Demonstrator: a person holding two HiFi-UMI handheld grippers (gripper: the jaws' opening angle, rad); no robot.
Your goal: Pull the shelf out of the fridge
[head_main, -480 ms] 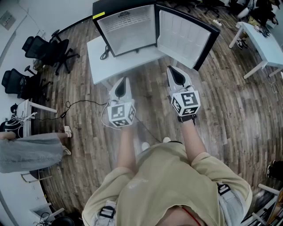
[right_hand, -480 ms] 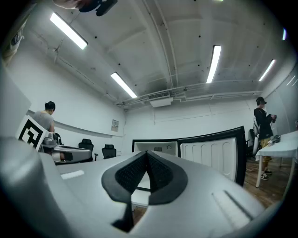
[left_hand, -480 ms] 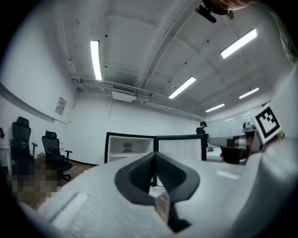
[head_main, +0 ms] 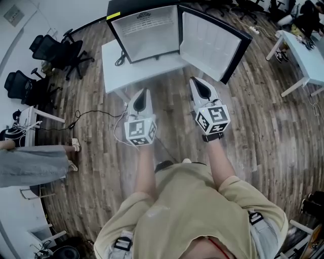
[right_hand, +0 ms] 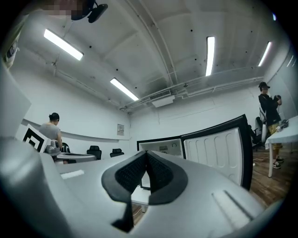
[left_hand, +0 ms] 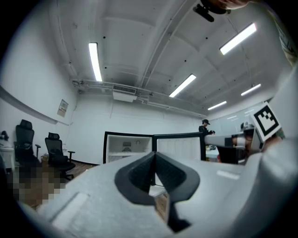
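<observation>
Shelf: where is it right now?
The shelf sits inside the open fridge on the white table, top centre of the head view, left of its swung-open door.

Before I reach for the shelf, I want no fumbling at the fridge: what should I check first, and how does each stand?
1. Door of the fridge open wide: ok.
2. Shelf in view inside it: ok.
3. Left gripper jaws apart for a grasp: not ok, shut, empty.
4. Right gripper jaws apart: not ok, shut, empty.
5. Grippers at the fridge: not ok, both short of the table.
</observation>
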